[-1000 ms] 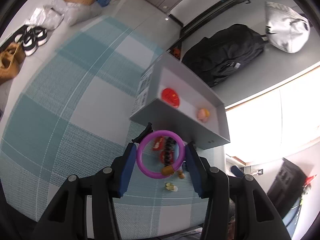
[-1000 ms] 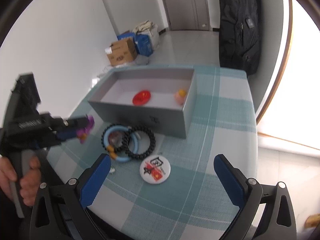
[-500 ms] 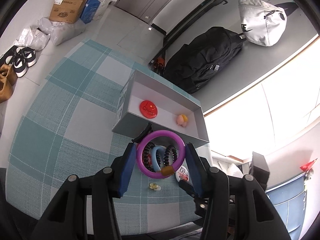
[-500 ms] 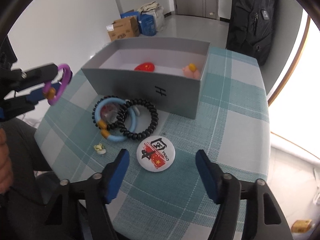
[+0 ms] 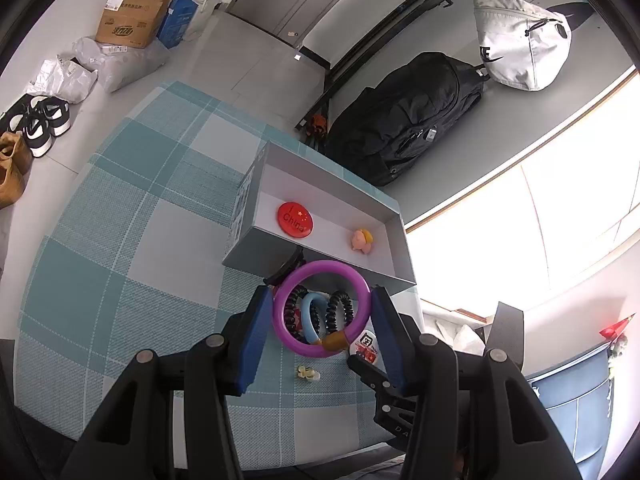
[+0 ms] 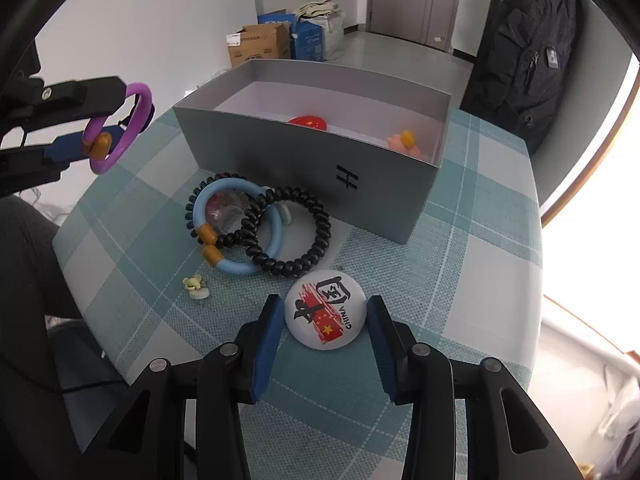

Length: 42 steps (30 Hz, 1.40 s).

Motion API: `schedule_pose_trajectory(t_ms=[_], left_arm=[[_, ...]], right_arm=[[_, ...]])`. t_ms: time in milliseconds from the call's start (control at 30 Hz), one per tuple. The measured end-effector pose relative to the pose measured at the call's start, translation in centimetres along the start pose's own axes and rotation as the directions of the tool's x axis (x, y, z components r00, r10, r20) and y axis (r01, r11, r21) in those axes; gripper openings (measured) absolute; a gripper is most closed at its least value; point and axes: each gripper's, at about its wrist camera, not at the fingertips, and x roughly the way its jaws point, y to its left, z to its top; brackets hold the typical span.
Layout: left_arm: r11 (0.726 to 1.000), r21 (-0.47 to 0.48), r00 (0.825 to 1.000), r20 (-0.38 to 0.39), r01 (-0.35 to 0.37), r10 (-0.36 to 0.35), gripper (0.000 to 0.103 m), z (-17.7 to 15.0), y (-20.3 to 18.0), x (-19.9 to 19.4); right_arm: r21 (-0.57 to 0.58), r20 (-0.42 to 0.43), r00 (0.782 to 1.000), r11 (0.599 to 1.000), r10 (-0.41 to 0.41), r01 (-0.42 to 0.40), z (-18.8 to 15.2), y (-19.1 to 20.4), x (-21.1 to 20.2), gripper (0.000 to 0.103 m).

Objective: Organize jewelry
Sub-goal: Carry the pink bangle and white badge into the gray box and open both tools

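My left gripper (image 5: pixel 320 308) is shut on a purple bangle (image 5: pixel 356 280) with an amber bead, held in the air before the grey box (image 5: pixel 260 252). The bangle also shows in the right wrist view (image 6: pixel 138 120), left of the box (image 6: pixel 304 168). The box holds a red badge (image 5: pixel 295 218) and a small pink figure (image 5: pixel 362 240). My right gripper (image 6: pixel 326 320) has its blue fingers closed against both sides of a white China badge (image 6: pixel 326 314) on the checked cloth. A blue bangle (image 6: pixel 236 266) and black coil bands (image 6: pixel 308 256) lie before the box.
A small cream charm (image 6: pixel 196 288) lies on the cloth left of the white badge. A black backpack (image 5: pixel 404 120) and a white bag (image 5: pixel 520 52) stand beyond the table. Cardboard boxes (image 5: pixel 132 20) and shoes (image 5: pixel 44 124) are on the floor.
My right gripper has moved down and forward and closed around the white badge. My left gripper has risen with the purple bangle, so the box shows further below.
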Motion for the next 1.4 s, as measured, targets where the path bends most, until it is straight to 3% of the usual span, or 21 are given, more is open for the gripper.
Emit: schedule_pose_trajectory(t_ms=[400,700,767,1000,1200,1233,1333,1400], left_arm=[[0.999,0.034,1.000,0.007,-0.018,0.018,0.045,-0.1,-0.6,0.0],[0.996,0.070,0.999,0.007,-0.054,0.054,0.044,0.0,-1.3,0.3],[0.995,0.089,0.999,0.004,-0.054,0.054,0.029,0.1,-1.6,0.4],[0.990,0.137,0.999,-0.012,-0.041,0.043,0.029,0.8,-2.4,1.1],[0.991,0.117,0.997,-0.030,-0.069,0.073,0.029,0.9,-1.2,0.8],[0.989,0.112,0.994,-0.043,-0.094,0.099,0.030,0.8,-0.7,0.8],[0.984,0.107,0.982,-0.104,-0.145,0.156,0.054,0.3,0.0,2.1],[0.982,0.110,0.976,-0.140,-0.151,0.166,0.055,-0.1,0.2,3.1]], right_arm=[[0.093,0.030,0.999,0.995,0.038,-0.041,0.4,-1.9,-1.1,0.041],[0.160,0.127,0.988,0.981,0.087,-0.107,1.8,-2.9,-3.4,0.041],[0.167,0.149,0.984,0.978,0.097,-0.122,2.3,-3.2,-3.7,0.041],[0.198,0.217,0.967,0.963,0.137,-0.181,3.7,-4.1,-4.8,0.041],[0.202,0.258,0.953,0.956,0.158,-0.213,4.8,-4.5,-5.1,0.041],[0.207,0.261,0.951,0.952,0.166,-0.223,5.0,-4.6,-5.0,0.041],[0.209,0.267,0.947,0.949,0.177,-0.236,5.1,-4.6,-4.8,0.041],[0.204,0.270,0.945,0.948,0.187,-0.246,5.3,-4.5,-4.7,0.042]])
